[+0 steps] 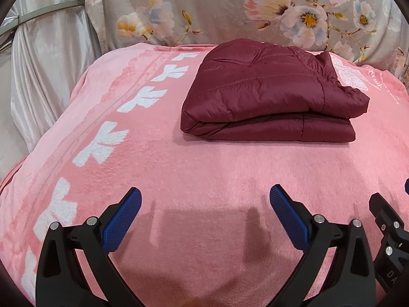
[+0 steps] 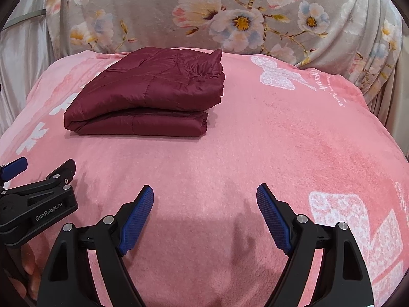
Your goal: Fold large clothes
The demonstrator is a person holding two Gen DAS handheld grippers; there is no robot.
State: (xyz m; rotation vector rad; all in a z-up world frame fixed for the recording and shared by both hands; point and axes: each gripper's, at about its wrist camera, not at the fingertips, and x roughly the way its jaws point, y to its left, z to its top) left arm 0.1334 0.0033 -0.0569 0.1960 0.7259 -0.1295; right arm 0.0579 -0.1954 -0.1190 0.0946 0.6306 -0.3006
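A dark red quilted jacket (image 1: 268, 92) lies folded into a thick rectangle on the pink blanket (image 1: 204, 168), toward the far side. In the right wrist view the same folded jacket (image 2: 148, 97) sits far left of centre. My left gripper (image 1: 205, 199) hovers over bare blanket well short of the jacket, its blue pads spread wide with nothing between them. My right gripper (image 2: 204, 197) is likewise open and empty above the blanket (image 2: 255, 153). Both grippers are side by side; the left one's body (image 2: 38, 204) shows at the left edge of the right wrist view.
A grey floral cloth (image 1: 230, 7) drapes the backrest behind the blanket. Pale satin fabric (image 1: 46, 76) hangs at the far left. White butterfly prints (image 2: 278, 74) mark the blanket on the right. A hand (image 2: 28, 263) holds the left gripper.
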